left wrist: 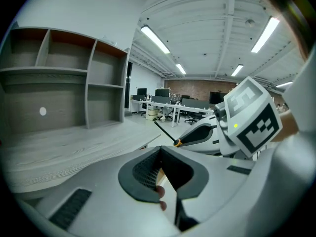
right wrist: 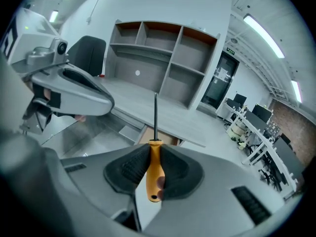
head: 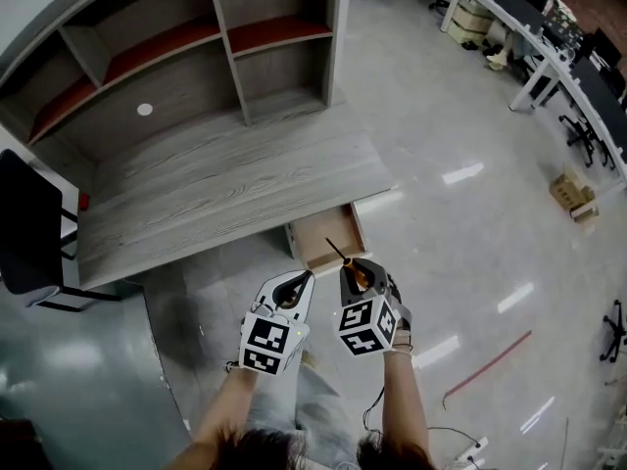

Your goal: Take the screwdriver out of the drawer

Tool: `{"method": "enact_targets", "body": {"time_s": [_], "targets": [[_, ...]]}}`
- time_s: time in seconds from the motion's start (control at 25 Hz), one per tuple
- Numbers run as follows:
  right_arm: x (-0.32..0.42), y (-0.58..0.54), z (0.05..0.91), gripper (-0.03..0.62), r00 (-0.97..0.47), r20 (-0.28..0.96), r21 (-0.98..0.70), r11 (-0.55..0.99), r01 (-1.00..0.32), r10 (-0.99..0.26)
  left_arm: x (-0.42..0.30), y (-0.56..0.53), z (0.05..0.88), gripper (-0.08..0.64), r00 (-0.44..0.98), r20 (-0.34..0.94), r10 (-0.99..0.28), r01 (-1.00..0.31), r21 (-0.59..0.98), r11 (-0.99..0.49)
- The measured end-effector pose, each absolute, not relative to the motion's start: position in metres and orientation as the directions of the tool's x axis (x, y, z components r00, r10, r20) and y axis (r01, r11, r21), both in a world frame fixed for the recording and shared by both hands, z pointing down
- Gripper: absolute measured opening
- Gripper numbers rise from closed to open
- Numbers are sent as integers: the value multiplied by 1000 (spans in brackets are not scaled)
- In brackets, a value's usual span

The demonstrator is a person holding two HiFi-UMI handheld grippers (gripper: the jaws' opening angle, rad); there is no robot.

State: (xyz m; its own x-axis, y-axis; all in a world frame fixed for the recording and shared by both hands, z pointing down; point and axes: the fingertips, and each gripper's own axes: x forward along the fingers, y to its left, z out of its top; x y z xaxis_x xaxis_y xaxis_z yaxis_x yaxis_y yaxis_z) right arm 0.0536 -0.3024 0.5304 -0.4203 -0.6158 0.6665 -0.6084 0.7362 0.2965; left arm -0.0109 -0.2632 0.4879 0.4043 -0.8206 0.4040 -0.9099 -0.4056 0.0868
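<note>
The screwdriver [right wrist: 154, 176] is clamped by its orange handle between the jaws of the right gripper [right wrist: 153, 151]. Its dark shaft runs straight ahead along them, toward the open drawer [head: 318, 243] under the front right corner of the desk [head: 225, 179]. It seems clear of the drawer, probably above its front edge. The left gripper [left wrist: 161, 163], closed on nothing, is just beside.

A grey wooden desk [head: 225, 179] carries a shelf hutch [head: 176, 57], with 1 black chair [head: 29, 228] beside it.
</note>
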Motion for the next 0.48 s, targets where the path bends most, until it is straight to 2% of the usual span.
{"method": "enact_targets", "body": {"time_s": [0.48], "targets": [[66, -269, 450, 83, -430, 539, 260, 629, -732, -724, 1, -226, 434, 17, 418, 380, -825, -903, 78, -422]]}}
